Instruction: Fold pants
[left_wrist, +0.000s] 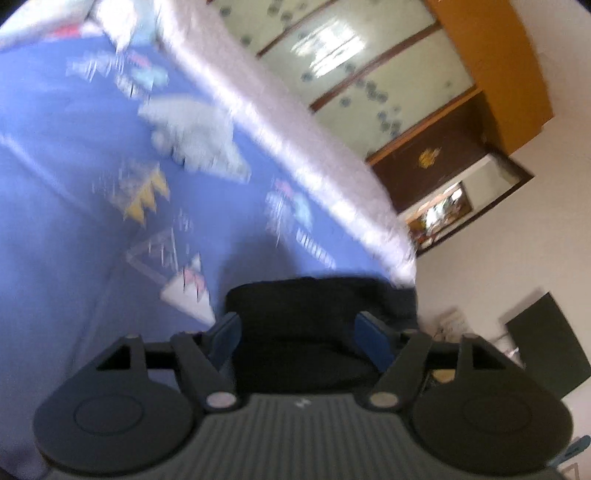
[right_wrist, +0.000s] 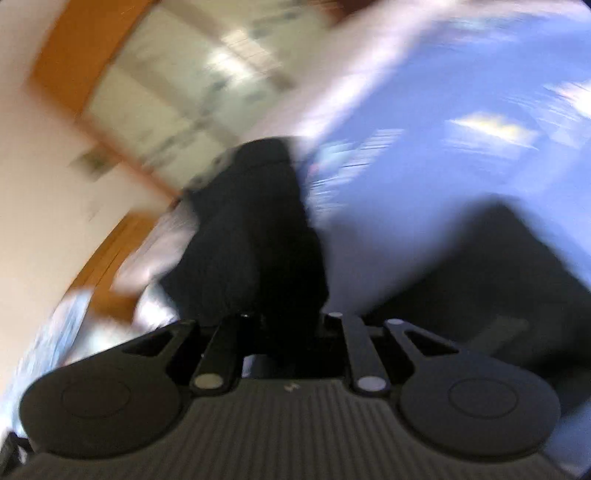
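Two blurred fisheye views look along hand-held grippers over a bed covered by a blue patterned bedsheet (left_wrist: 74, 206). In the left wrist view, the left gripper (left_wrist: 297, 334) has its blue-padded fingers (left_wrist: 225, 332) spread apart, with a bundle of black pants (left_wrist: 314, 314) lying between and just beyond them near the bed's pale edge; nothing is pinched. The spread suggests it is lined up to take hold of the fabric.

In the right wrist view, the right gripper (right_wrist: 286, 332) has dark pants cloth (right_wrist: 258, 229) rising from between its fingers, probably clamped, though heavy motion blur hides the fingertips and the grip cannot be confirmed. The cloth hangs in a long dark strip, likely lifted so it can be folded over. A wooden-framed cabinet (left_wrist: 354, 55) with glass panels stands behind the bed.
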